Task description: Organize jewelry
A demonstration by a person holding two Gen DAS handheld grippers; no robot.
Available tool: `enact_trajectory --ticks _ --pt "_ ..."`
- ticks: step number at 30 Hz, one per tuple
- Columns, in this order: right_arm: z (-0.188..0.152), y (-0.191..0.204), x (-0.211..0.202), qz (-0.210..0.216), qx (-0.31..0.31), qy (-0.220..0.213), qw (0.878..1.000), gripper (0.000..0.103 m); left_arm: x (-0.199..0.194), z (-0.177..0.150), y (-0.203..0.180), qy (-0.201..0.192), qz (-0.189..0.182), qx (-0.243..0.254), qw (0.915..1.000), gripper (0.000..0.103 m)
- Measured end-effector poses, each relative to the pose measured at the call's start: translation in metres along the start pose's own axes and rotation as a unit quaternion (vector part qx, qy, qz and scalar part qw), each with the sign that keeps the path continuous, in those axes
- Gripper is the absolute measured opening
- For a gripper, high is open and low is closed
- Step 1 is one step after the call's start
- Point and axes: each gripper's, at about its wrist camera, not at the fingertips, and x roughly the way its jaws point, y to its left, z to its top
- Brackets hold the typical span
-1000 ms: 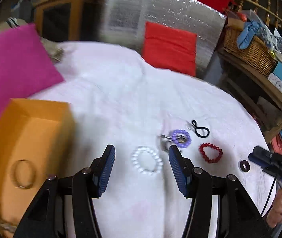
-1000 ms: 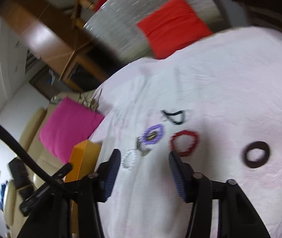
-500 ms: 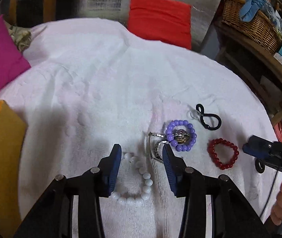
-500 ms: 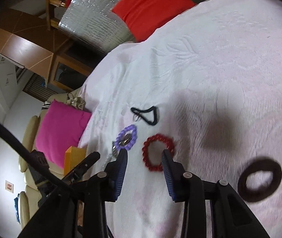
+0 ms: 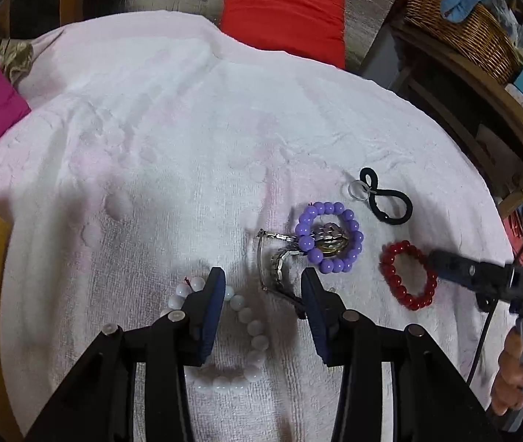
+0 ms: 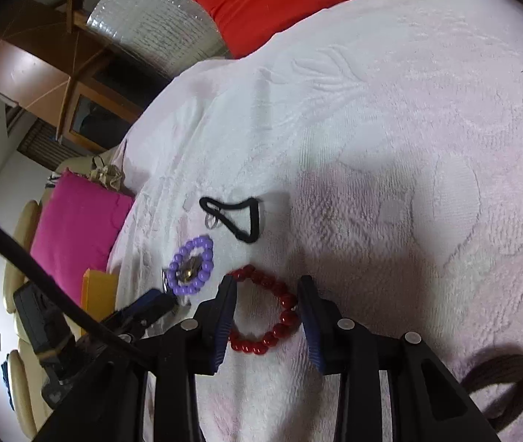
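Jewelry lies on a white towel [image 5: 188, 129]. My left gripper [image 5: 263, 287] is open, low over the towel; its left finger sits inside a white bead bracelet [image 5: 250, 328], and a silver watch [image 5: 280, 265] lies between the fingertips. A purple bead bracelet [image 5: 329, 237] rings the watch face. My right gripper [image 6: 267, 296] is open around a red bead bracelet [image 6: 269, 309], which also shows in the left wrist view [image 5: 407, 274]. A black hair tie [image 5: 386, 197] with a clear ring lies beyond.
An orange box [image 6: 97, 294] stands at the towel's left edge beside a pink cushion [image 6: 77, 228]. A brown hair tie [image 6: 501, 383] lies at the right gripper's right. A red cushion [image 5: 283, 11] and a wicker basket [image 5: 460, 22] are at the back.
Both grippers moved forward and down toward the jewelry and narrowed. The left now straddles the white bracelet's edge and the watch; the right now brackets the red bracelet.
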Motion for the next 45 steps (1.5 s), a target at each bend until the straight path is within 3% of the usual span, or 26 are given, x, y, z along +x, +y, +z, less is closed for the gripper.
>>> enact_trajectory --ticks 1,2,4,6,16,20,24,29,31,33,35,36,42,45 --pt "-0.002 0.001 0.0 -0.004 -0.007 0.0 1.0 0.036 0.0 -0.001 -0.003 -0.001 0.001 0.004 1.0 0.043" --pt "-0.004 0.004 0.0 -0.018 -0.02 0.001 1.0 0.028 0.001 -0.001 -0.006 -0.003 0.0 0.009 1.0 0.04" --pt "-0.008 0.006 0.001 -0.033 -0.029 0.003 0.999 0.019 0.003 -0.002 -0.014 -0.003 -0.006 0.022 0.9997 0.027" --pt "-0.01 0.007 -0.001 -0.039 -0.031 0.0 0.999 0.011 0.006 -0.003 -0.02 0.001 0.003 0.035 0.9994 0.023" --pt "-0.019 0.004 -0.023 -0.027 -0.035 -0.013 0.999 0.011 -0.018 -0.01 -0.026 -0.018 -0.028 0.051 0.9981 0.004" --pt "-0.021 0.006 -0.037 -0.019 -0.042 -0.023 0.999 0.011 -0.046 -0.017 -0.036 -0.042 -0.049 0.083 0.9945 0.004" --pt "-0.026 0.008 -0.05 -0.01 -0.043 -0.029 0.999 0.011 -0.068 -0.032 -0.04 -0.04 -0.069 0.108 0.9909 0.004" --pt "-0.032 0.013 -0.061 0.005 -0.045 -0.04 0.998 0.011 -0.075 -0.039 -0.034 -0.043 -0.017 0.132 0.9901 0.004" --pt "-0.033 0.014 -0.059 0.0 -0.044 -0.039 0.998 0.011 -0.065 -0.036 -0.028 -0.024 -0.018 0.116 0.9928 0.008" --pt "-0.034 0.014 -0.053 -0.007 -0.042 -0.03 0.999 0.011 -0.058 -0.034 -0.025 -0.016 -0.02 0.105 0.9942 0.019" --pt "-0.034 0.013 -0.048 -0.014 -0.042 -0.023 0.999 0.011 -0.051 -0.031 -0.025 -0.012 -0.017 0.096 0.9952 0.048" --pt "-0.034 0.013 -0.047 -0.015 -0.041 -0.02 0.999 0.011 -0.047 -0.03 -0.025 -0.012 -0.014 0.091 0.9956 0.052" --pt "-0.034 0.005 -0.044 -0.018 -0.034 -0.014 0.999 0.011 -0.026 -0.021 -0.026 -0.002 -0.02 0.067 0.9975 0.053" --pt "-0.034 0.002 -0.041 -0.018 -0.031 -0.008 0.999 0.011 -0.022 -0.018 -0.03 -0.009 -0.019 0.073 0.9971 0.046"
